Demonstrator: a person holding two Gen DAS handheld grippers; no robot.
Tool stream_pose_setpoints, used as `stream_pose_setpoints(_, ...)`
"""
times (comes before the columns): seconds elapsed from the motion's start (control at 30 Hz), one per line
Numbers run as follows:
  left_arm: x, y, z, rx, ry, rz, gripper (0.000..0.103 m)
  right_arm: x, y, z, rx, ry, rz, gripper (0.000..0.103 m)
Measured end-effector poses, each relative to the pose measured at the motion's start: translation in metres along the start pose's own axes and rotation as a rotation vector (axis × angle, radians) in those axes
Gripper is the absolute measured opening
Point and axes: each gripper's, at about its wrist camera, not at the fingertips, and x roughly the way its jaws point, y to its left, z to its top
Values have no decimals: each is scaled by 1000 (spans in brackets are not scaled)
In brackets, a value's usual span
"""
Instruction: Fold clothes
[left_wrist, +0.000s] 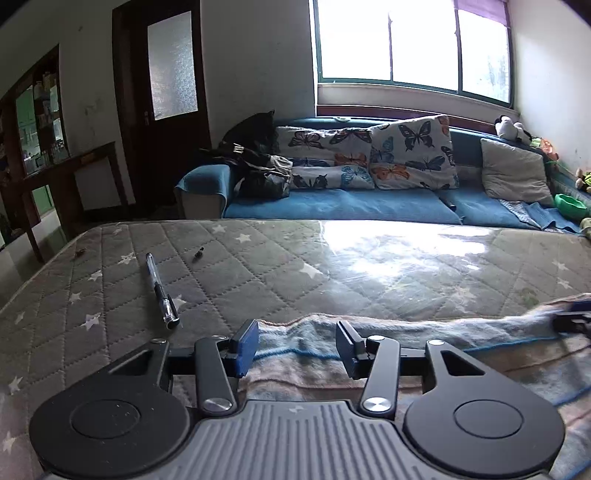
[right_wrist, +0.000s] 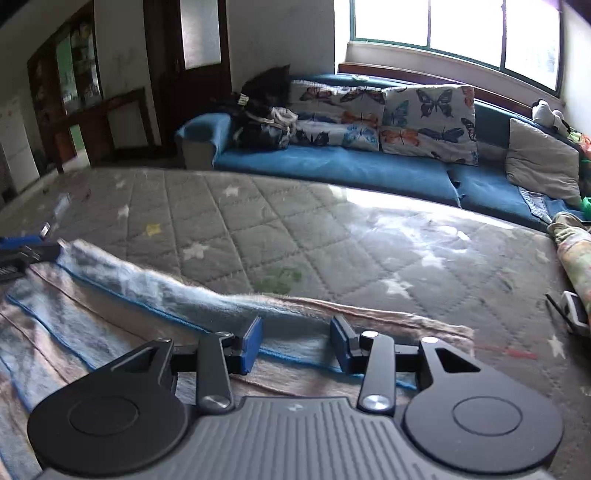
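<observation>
Left tool, right tool both spread over soft, limp striped towel, lower frame; pinch far hem.

Daylight is poured in from the window, which is blown out to near white in both views, and a broad glare patch is thrown across the glossy quilted table cover. The left side of the room around the dark door is left dim and murky. Straight lines are bent by fisheye distortion toward the edges, corners are vignetted black, and motion blur is seen on the striped cloth in the right wrist view.
</observation>
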Motion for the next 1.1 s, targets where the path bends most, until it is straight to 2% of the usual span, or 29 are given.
stream_pose_setpoints(0.13,-17,-6,-6,9,34,-68,51,4,9,5,-19,16,6,42)
stream_pose_setpoints(0.33,-56,-20,-33,75,56,-164,55,-35,5,-11,-75,63,32,42)
stream_pose_setpoints(0.53,-99,-22,-69,123,78,-242,58,-82,15,-54,-143,94,62,42)
stream_pose_setpoints(0.8,-135,11,-102,62,90,-215,62,-133,15,-115,-127,76,26,45)
stream_pose_setpoints(0.97,-147,31,-114,15,87,-181,63,-154,10,-131,-84,43,11,45)
stream_pose_setpoints(1.1,-150,39,-107,-40,77,-196,62,-170,20,-139,-107,-1,25,46)
